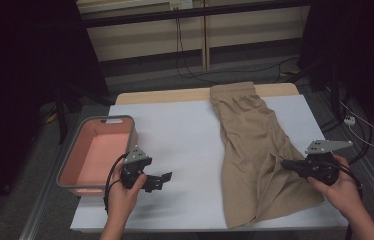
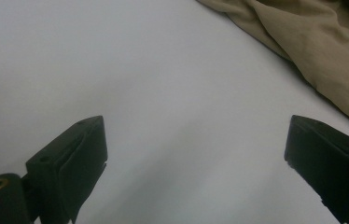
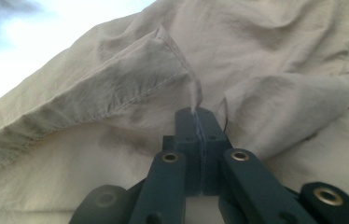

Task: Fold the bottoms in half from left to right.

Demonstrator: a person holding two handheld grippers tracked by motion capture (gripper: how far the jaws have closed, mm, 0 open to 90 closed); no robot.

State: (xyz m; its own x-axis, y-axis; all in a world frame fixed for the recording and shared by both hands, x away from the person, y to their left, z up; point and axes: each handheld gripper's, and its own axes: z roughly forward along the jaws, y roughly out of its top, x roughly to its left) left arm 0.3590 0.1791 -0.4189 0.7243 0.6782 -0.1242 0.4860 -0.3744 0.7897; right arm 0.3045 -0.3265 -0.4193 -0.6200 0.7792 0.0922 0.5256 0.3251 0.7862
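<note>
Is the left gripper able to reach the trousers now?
Probably yes. The left gripper is open over bare table, and nothing lies between it and the trousers, which the right gripper already pinches.

The tan trousers (image 1: 255, 145) are showing as thin, matt woven cloth, creasing softly. The table cover (image 1: 185, 135) is looking smooth and matt; the pink bin (image 1: 97, 152) is looking like plastic.

Where the right gripper (image 3: 196, 116) clamps the tan trousers (image 3: 266, 60), the pinched hem disappears between the closed jaws, so the amount of cloth caught there cannot be told. In the right gripper view the trousers run past the top, left and bottom edges. In the left gripper view the left gripper (image 2: 196, 140) is cut by the bottom edge, and the trousers beyond it leave at the top right corner.
</note>
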